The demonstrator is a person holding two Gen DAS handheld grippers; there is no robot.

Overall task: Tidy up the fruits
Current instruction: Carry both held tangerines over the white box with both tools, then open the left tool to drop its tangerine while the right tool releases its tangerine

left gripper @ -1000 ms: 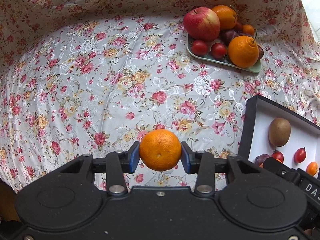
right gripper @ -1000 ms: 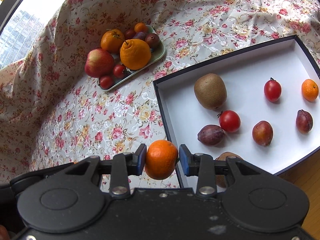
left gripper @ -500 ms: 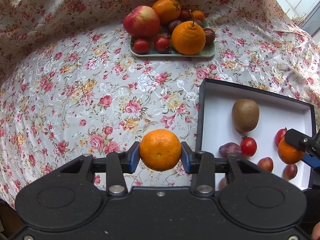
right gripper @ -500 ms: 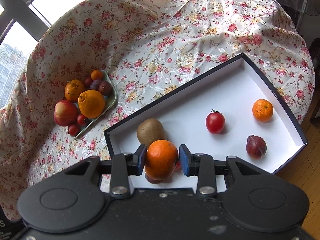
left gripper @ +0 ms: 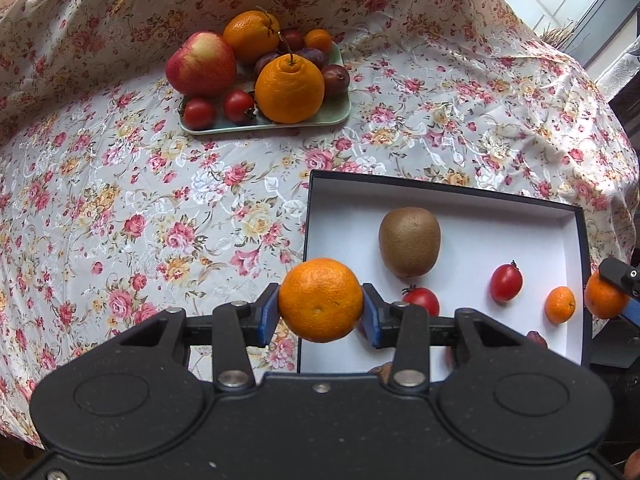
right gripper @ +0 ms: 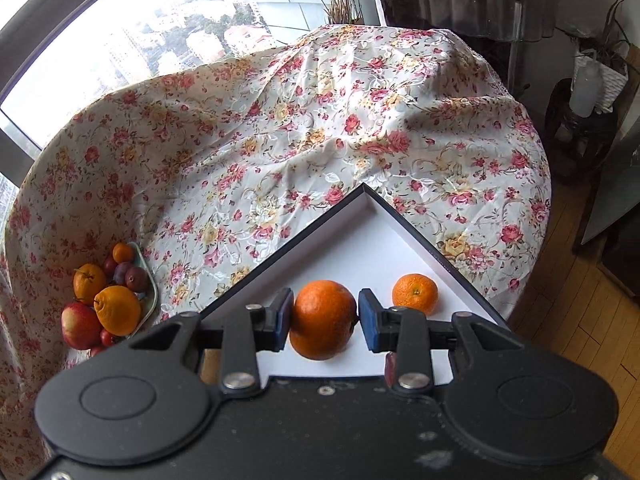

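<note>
My left gripper (left gripper: 320, 314) is shut on an orange (left gripper: 320, 304), held over the left rim of the black box with a white floor (left gripper: 500, 232). In the box lie a kiwi (left gripper: 409, 240), two red tomatoes (left gripper: 506, 282), a small mandarin (left gripper: 560, 304) and dark plums partly hidden behind my fingers. My right gripper (right gripper: 324, 320) is shut on a second orange (right gripper: 323, 316) above the box's far corner (right gripper: 360, 248), just left of the small mandarin (right gripper: 415, 294). That second orange (left gripper: 604, 300) shows at the right edge of the left wrist view.
A pale green tray (left gripper: 260, 127) at the back of the flowered cloth (left gripper: 160, 200) holds an apple (left gripper: 200, 64), two big oranges, tomatoes, plums and a small mandarin. The same tray (right gripper: 152, 292) sits far left in the right wrist view. Wooden floor (right gripper: 568, 320) lies beyond the table's right edge.
Both grippers carried their oranges rightward. The left one went from the open cloth to the box's left rim. The right one crossed the box to its far corner beside the small mandarin.
</note>
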